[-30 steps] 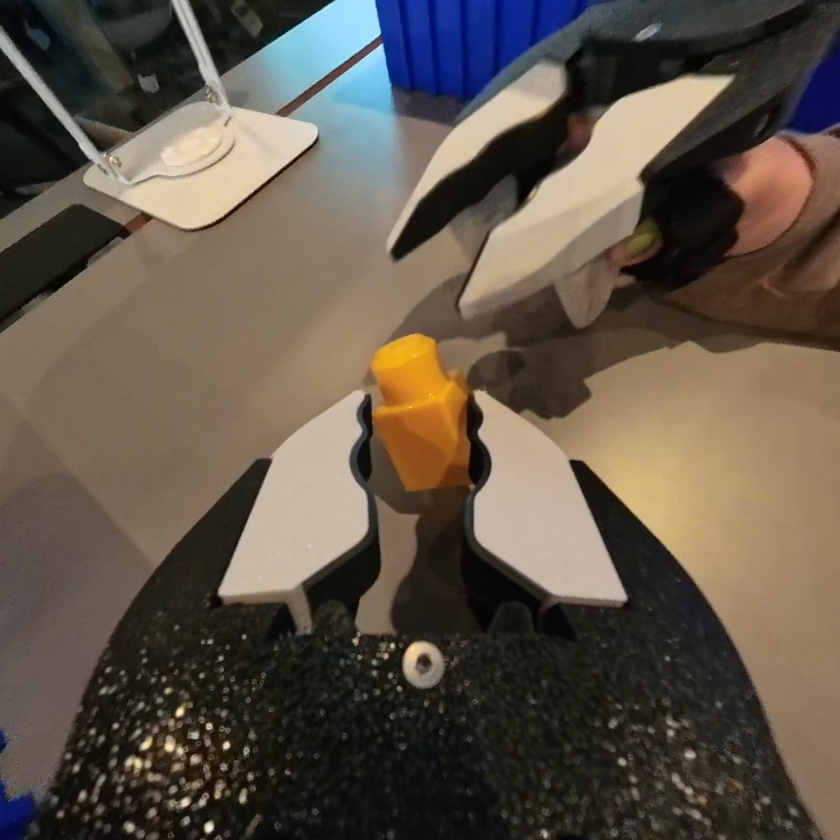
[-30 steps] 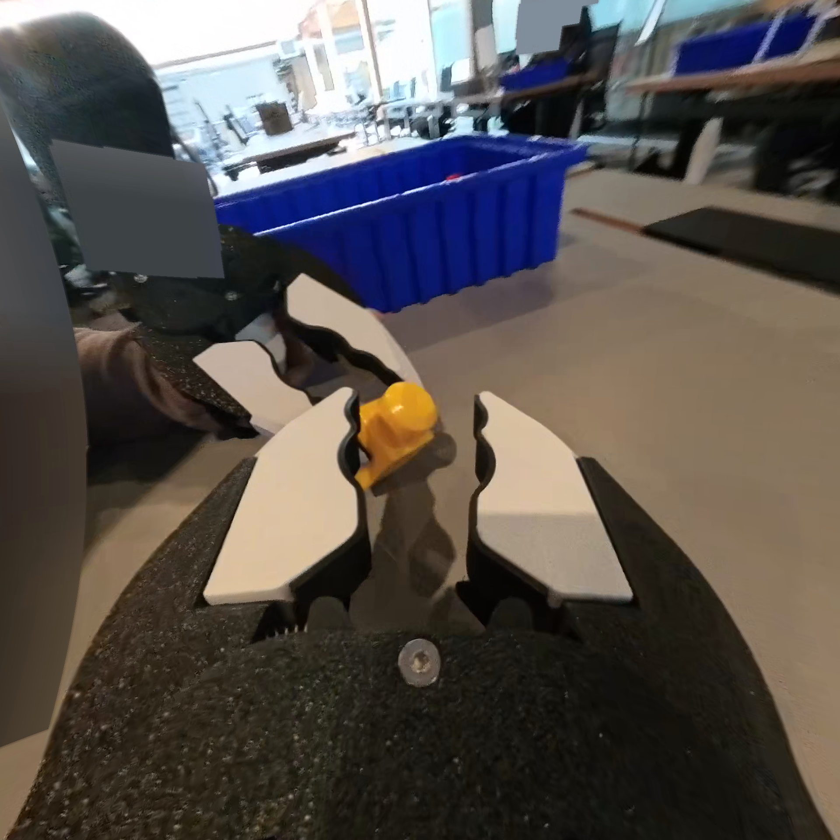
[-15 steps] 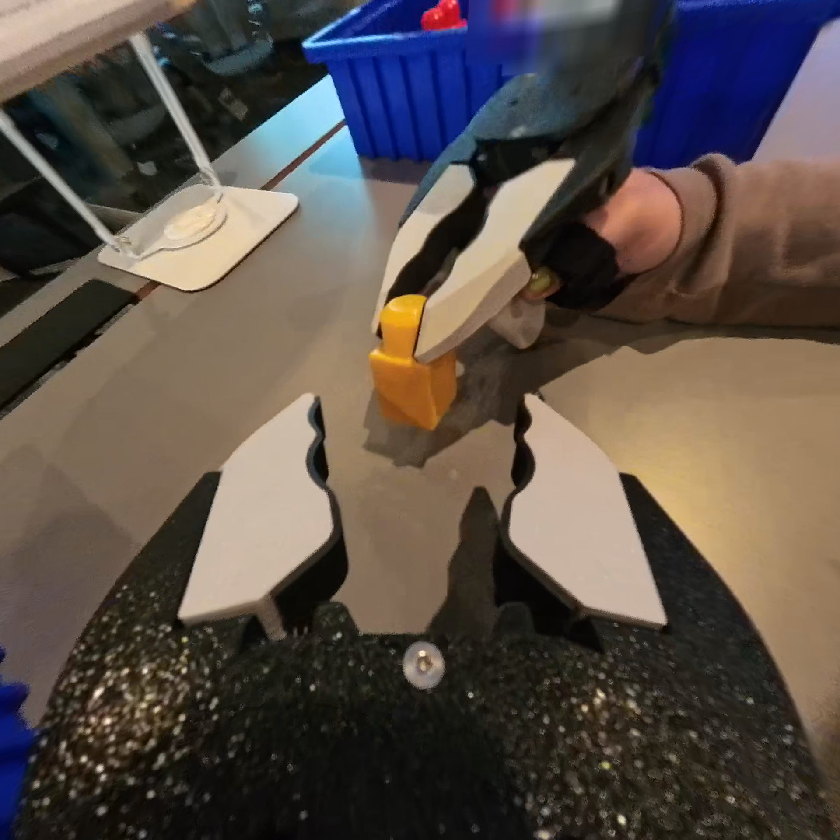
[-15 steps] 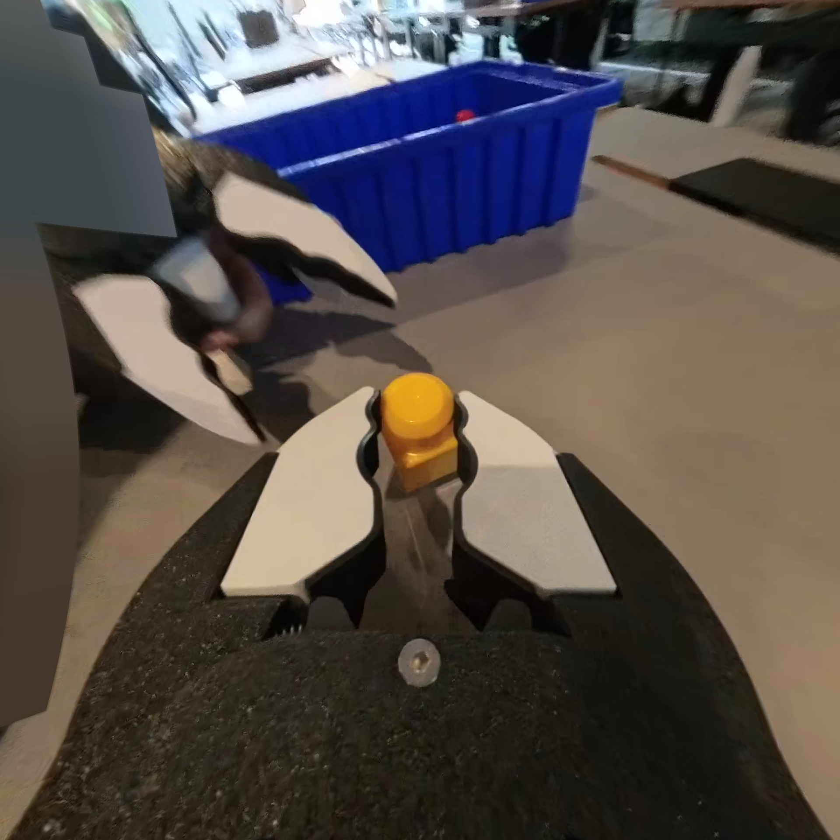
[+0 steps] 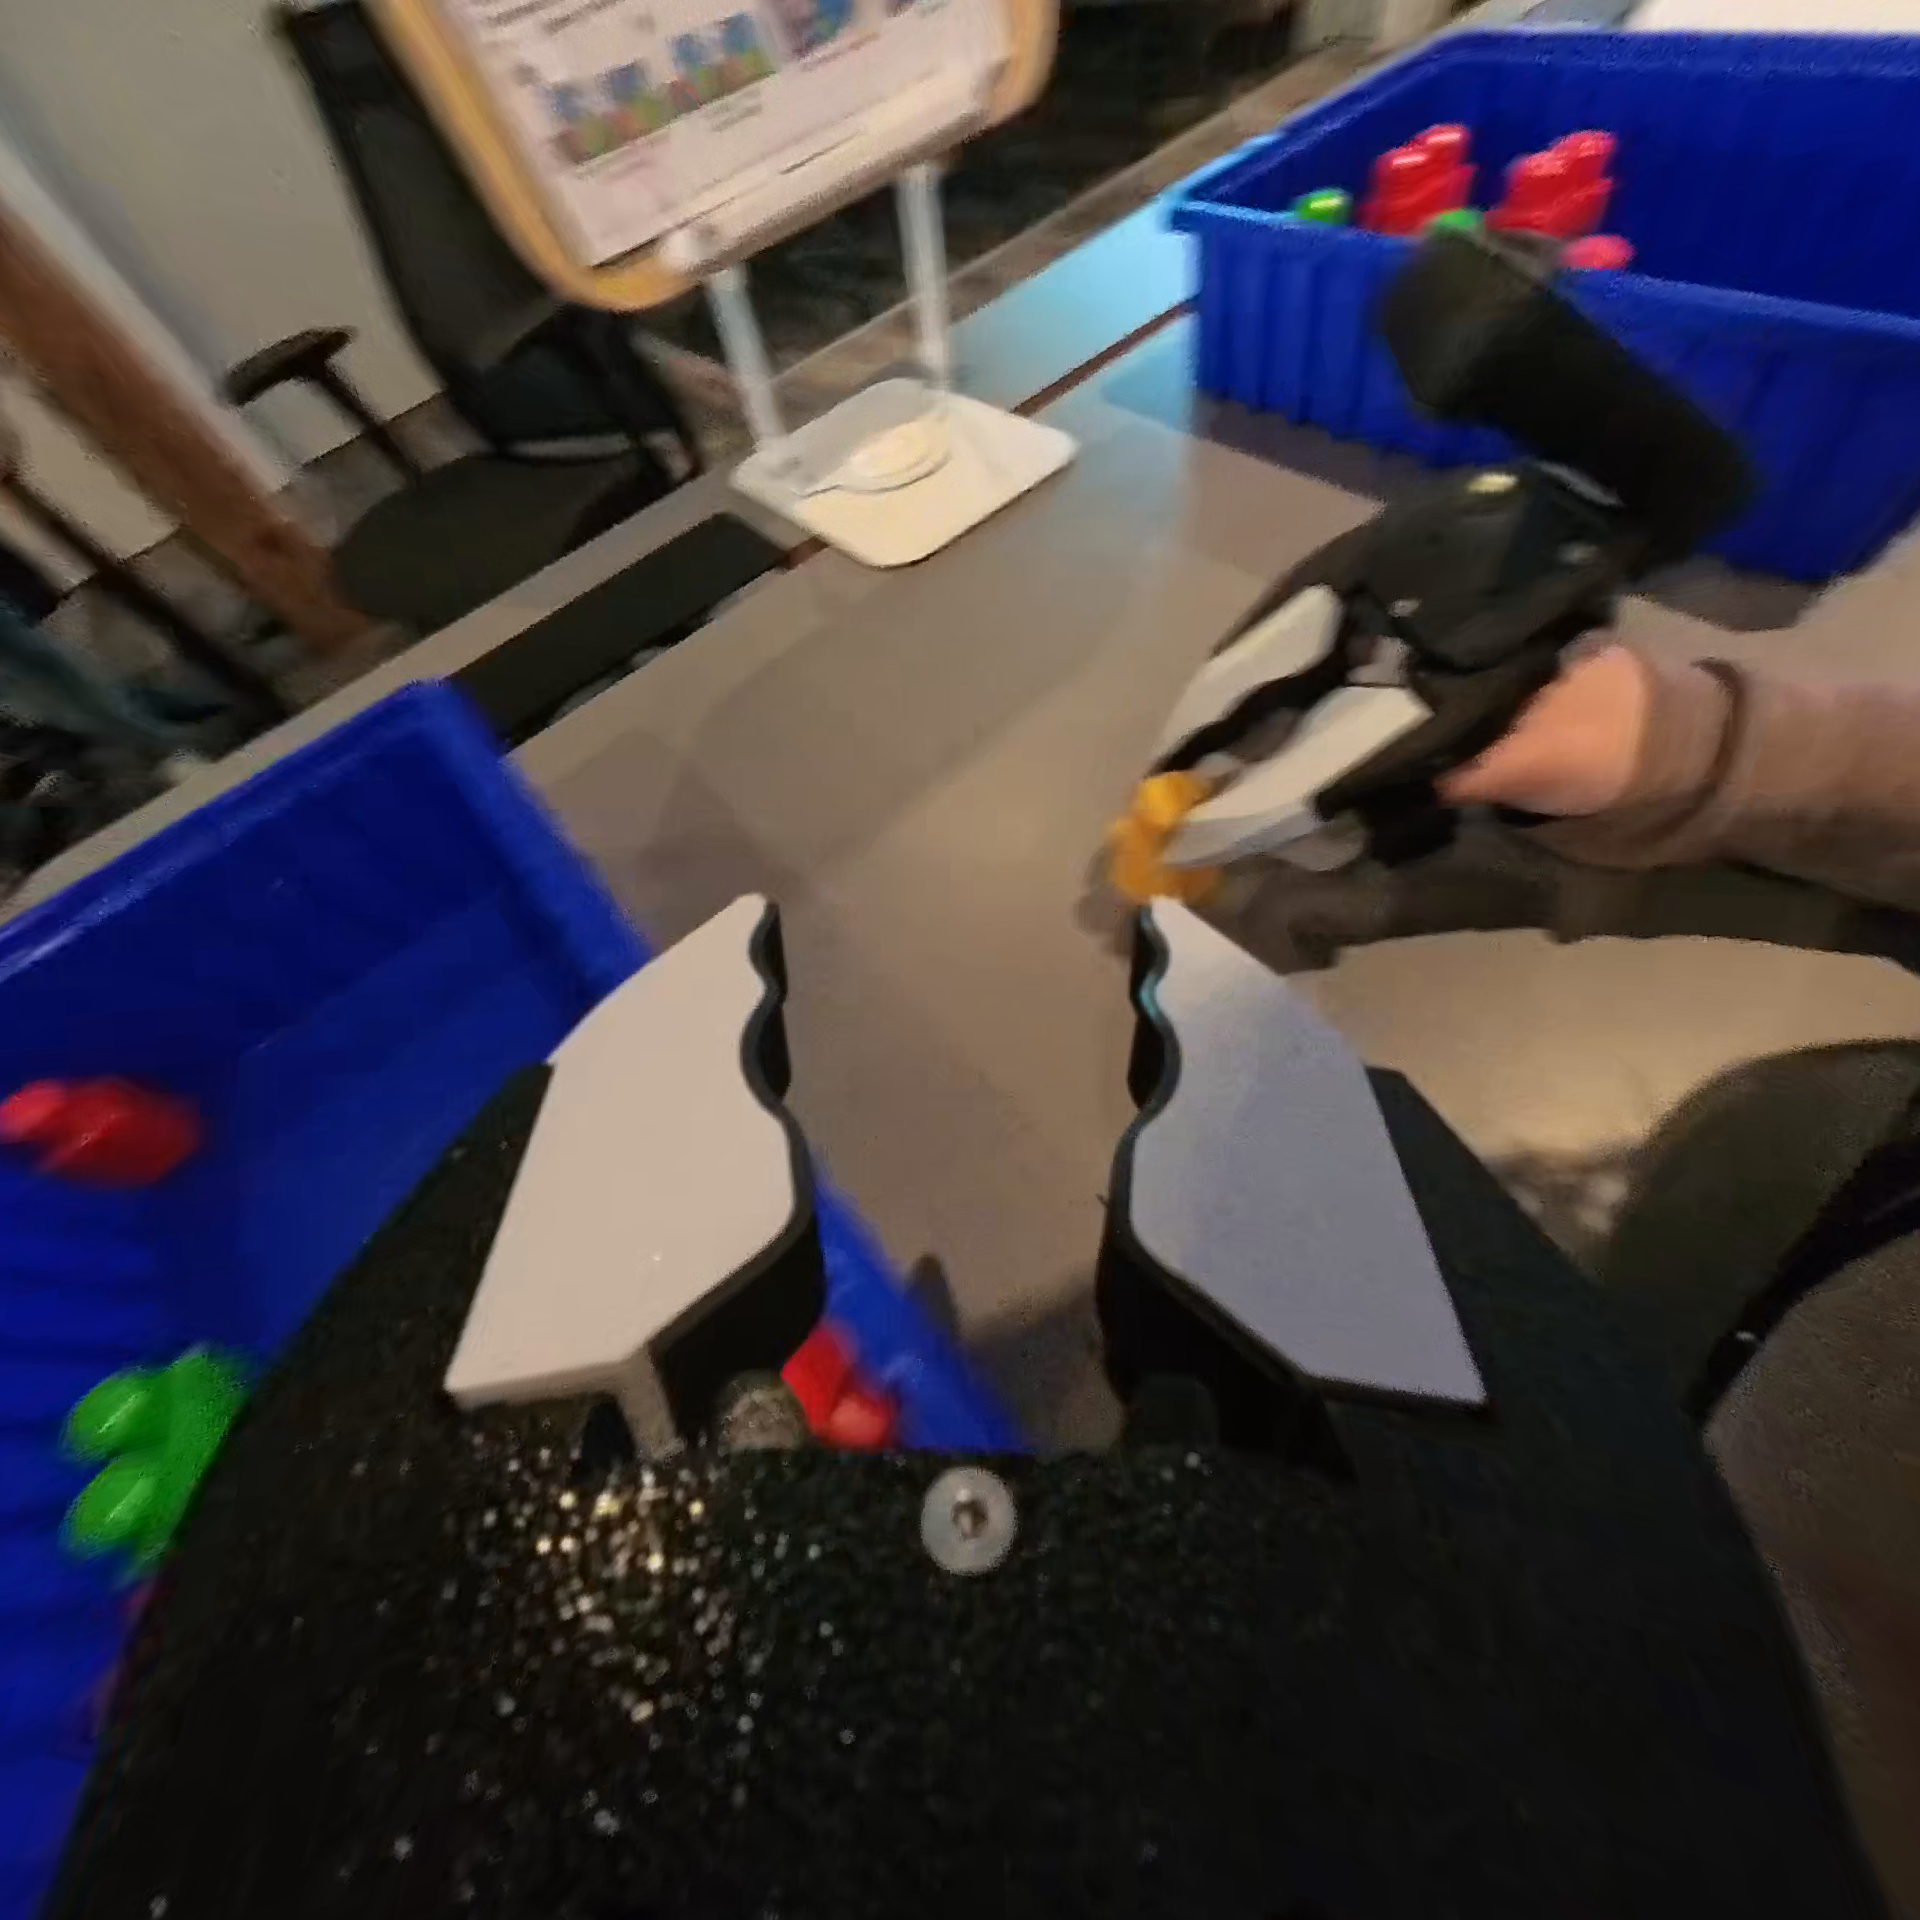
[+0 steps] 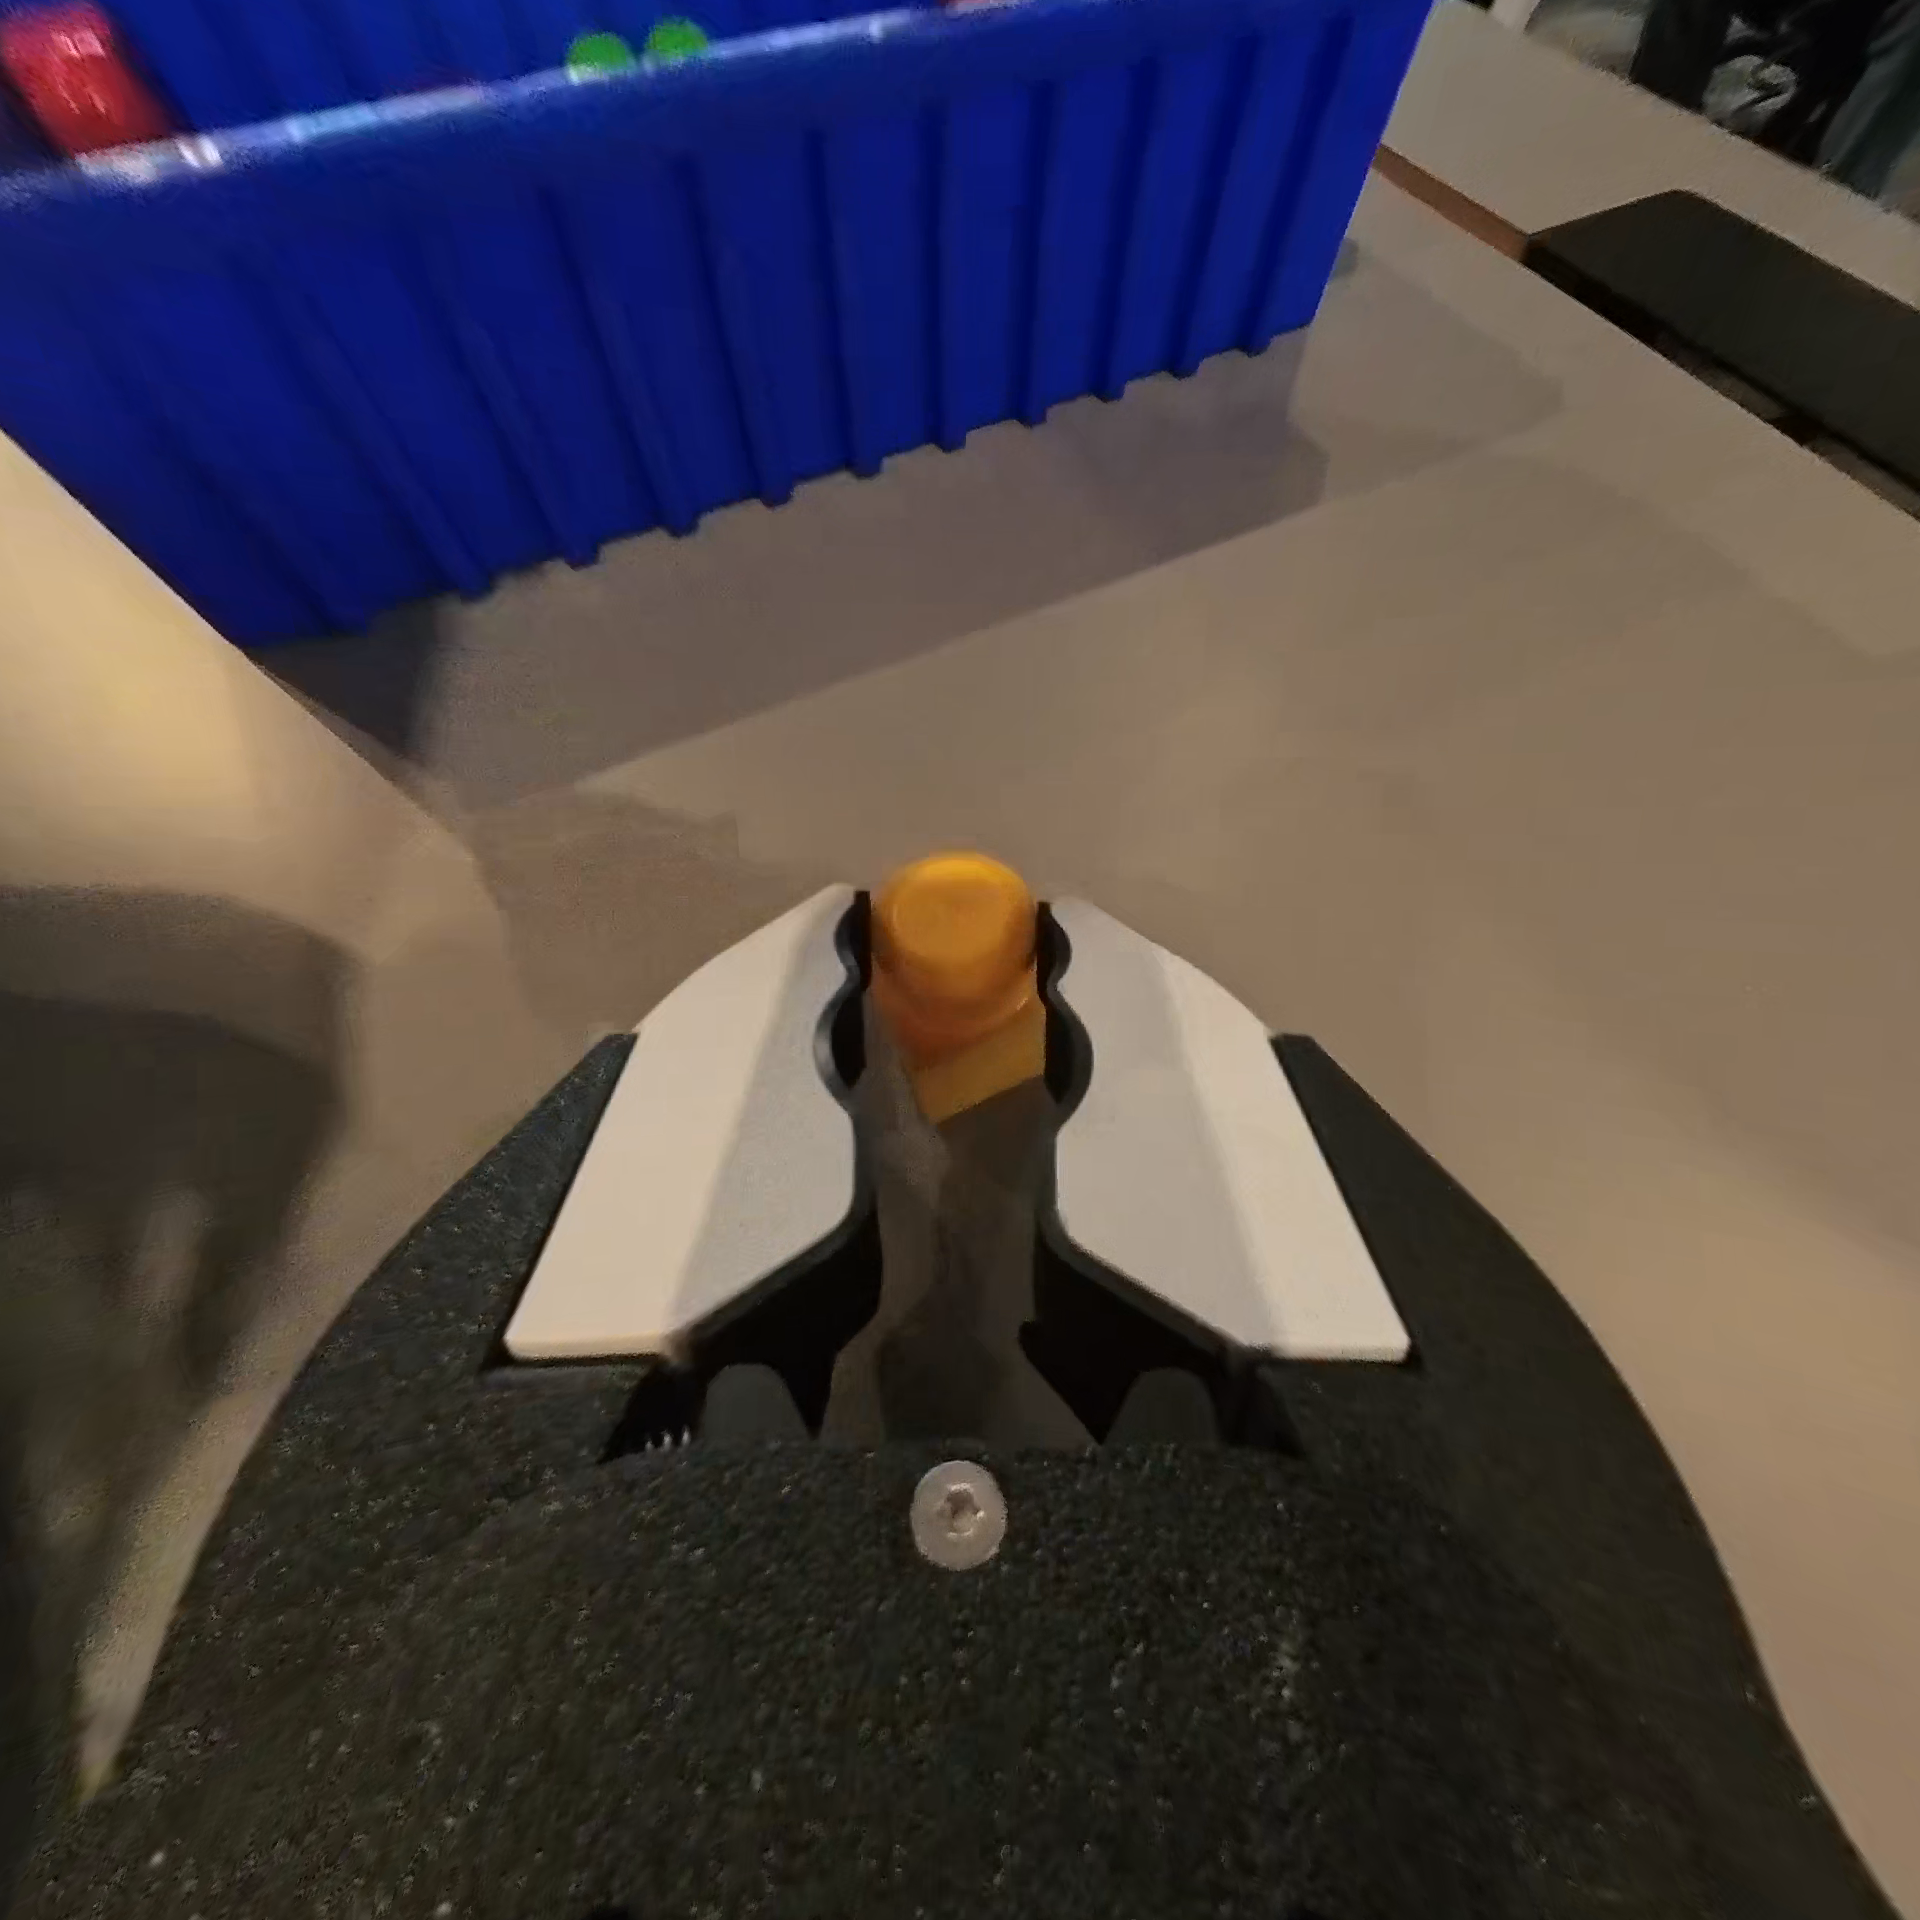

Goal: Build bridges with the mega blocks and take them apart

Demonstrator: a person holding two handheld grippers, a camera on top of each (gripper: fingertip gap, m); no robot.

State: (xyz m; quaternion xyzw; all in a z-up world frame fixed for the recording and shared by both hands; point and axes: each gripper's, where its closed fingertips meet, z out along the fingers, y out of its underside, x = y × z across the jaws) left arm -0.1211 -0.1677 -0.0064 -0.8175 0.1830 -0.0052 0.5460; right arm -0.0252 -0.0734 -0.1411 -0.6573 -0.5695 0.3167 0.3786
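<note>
A small orange block [image 6: 956, 977] with one round stud sits between the tips of my right gripper [image 6: 948, 925], which is shut on it just above the grey table [image 6: 1351, 831]. In the left wrist view the same block [image 5: 1153, 842] shows at the tips of the right gripper [image 5: 1195, 821], held by a hand at the right. My left gripper [image 5: 956, 925] is open and empty, raised over the table beside a blue bin [image 5: 312, 935] at its left that holds red [image 5: 99, 1127] and green blocks [image 5: 145, 1444].
A second blue bin [image 5: 1714, 343] with red and green blocks stands at the far right; it fills the back of the right wrist view [image 6: 675, 312]. A sign stand with a white base [image 5: 904, 468] stands at the table's far edge. A black pad [image 6: 1745, 281] lies at the right.
My left gripper let go of the orange block, opened and pulled back and up toward the left bin. My right gripper closed on the block and holds it.
</note>
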